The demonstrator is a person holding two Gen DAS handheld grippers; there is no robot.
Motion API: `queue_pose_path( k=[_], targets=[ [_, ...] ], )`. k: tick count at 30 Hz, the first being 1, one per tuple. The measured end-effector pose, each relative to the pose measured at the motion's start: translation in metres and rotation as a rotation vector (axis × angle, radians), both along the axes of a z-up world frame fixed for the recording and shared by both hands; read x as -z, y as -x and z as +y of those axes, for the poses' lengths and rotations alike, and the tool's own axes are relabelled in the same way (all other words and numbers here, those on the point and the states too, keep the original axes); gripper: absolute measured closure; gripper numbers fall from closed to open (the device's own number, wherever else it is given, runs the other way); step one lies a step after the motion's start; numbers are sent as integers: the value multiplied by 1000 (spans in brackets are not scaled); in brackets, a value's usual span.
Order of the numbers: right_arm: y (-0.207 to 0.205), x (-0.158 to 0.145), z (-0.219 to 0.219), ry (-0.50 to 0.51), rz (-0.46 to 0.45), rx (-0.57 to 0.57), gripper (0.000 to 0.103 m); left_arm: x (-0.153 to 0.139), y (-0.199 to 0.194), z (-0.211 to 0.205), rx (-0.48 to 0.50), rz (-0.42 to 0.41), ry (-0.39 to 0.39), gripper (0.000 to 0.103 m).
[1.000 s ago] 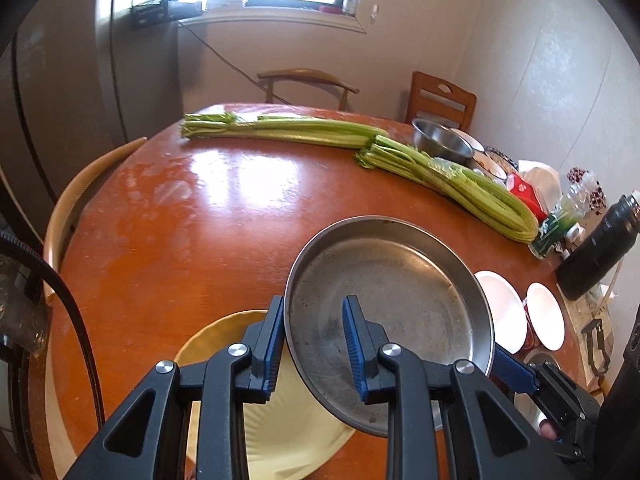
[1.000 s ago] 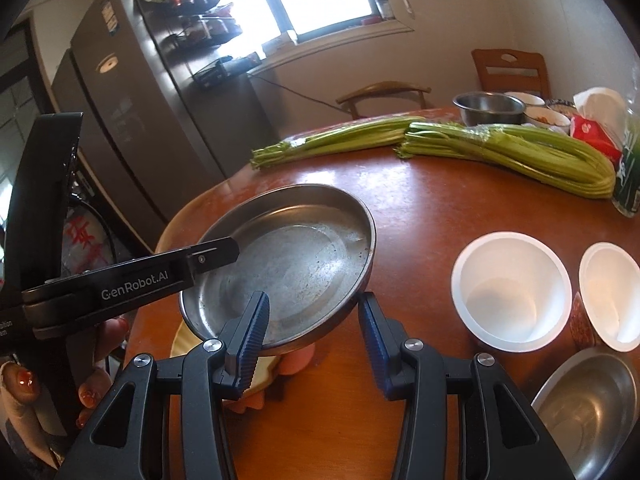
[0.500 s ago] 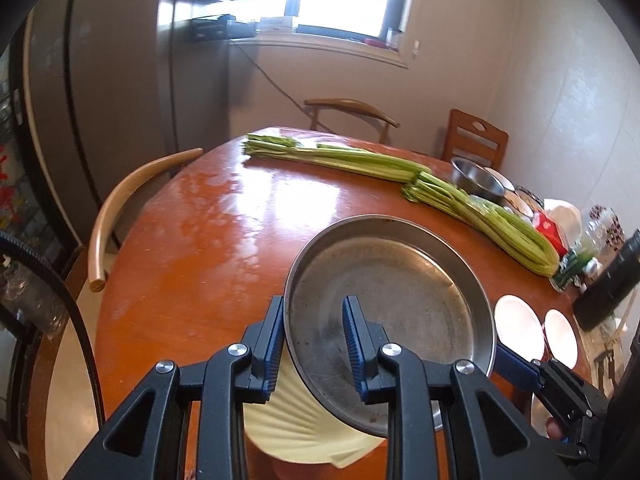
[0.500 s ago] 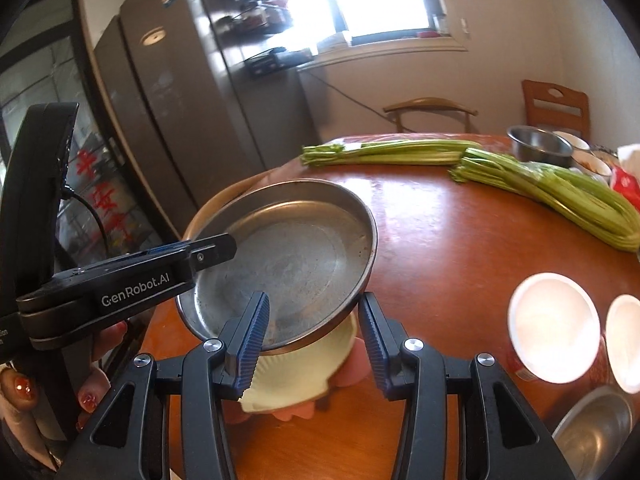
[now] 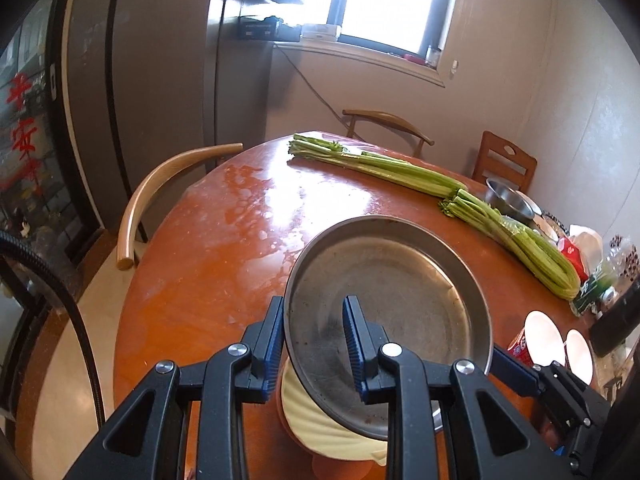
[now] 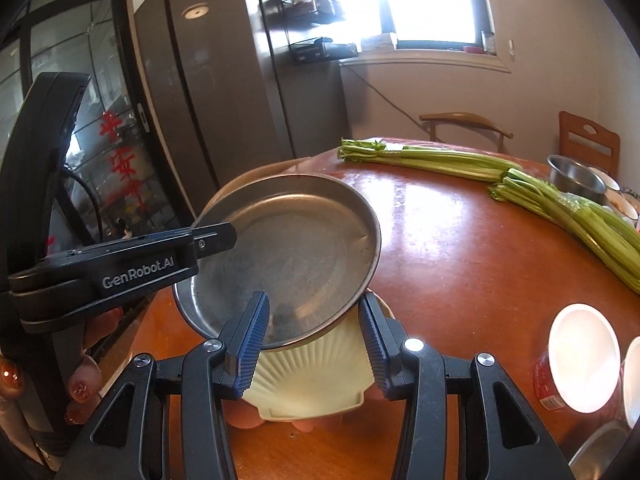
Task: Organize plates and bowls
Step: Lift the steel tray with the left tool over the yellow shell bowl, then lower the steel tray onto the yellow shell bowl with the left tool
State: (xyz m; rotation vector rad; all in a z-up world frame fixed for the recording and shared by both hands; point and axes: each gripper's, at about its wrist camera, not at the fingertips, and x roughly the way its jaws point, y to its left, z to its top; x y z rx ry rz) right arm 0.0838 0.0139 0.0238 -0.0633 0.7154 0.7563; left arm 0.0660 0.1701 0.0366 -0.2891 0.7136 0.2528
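A round steel plate (image 5: 392, 300) (image 6: 296, 248) hangs tilted above the near left part of the orange table (image 5: 208, 280). My left gripper (image 5: 314, 344) is shut on its near rim, one pad inside and one outside. From the other side my right gripper (image 6: 312, 324) is shut on the rim too, its jaws standing wider. A pale yellow scalloped plate (image 5: 316, 428) (image 6: 312, 380) sits slanted right under the steel plate, between the fingers of both grippers. Which pads touch it I cannot tell. The left gripper (image 6: 216, 238) shows from the side in the right wrist view.
Long celery bunches (image 5: 400, 170) (image 6: 440, 160) cross the far table. A steel bowl (image 5: 508, 200) stands at the back right. White paper cups (image 5: 540, 336) (image 6: 584, 356), another steel bowl (image 6: 600, 452) and a dark bottle (image 5: 616, 320) are on the right. A curved chair back (image 5: 160, 196) is on the left.
Both grippers have carried the steel plate leftward toward the table's left edge. The yellow plate, earlier flat on the table, now tilts up under the steel plate. The cups slid right in view.
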Motion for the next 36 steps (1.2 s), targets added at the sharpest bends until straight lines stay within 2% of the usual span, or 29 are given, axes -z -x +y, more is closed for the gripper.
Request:
queue_pose_path(
  k=[6, 17, 25, 36],
  targets=[
    [-5, 9, 6, 36, 10, -20, 55, 9, 0, 0, -4, 12, -12, 75],
    [-11, 27, 8, 86, 38, -20, 55, 38, -6, 0, 2, 60, 31, 75],
    [-15, 41, 6, 123, 39, -15, 55, 56, -12, -10, 8, 97, 19, 75],
    [-12, 51, 7, 154, 37, -31, 55, 66, -11, -14, 18, 124, 12, 75]
  ],
)
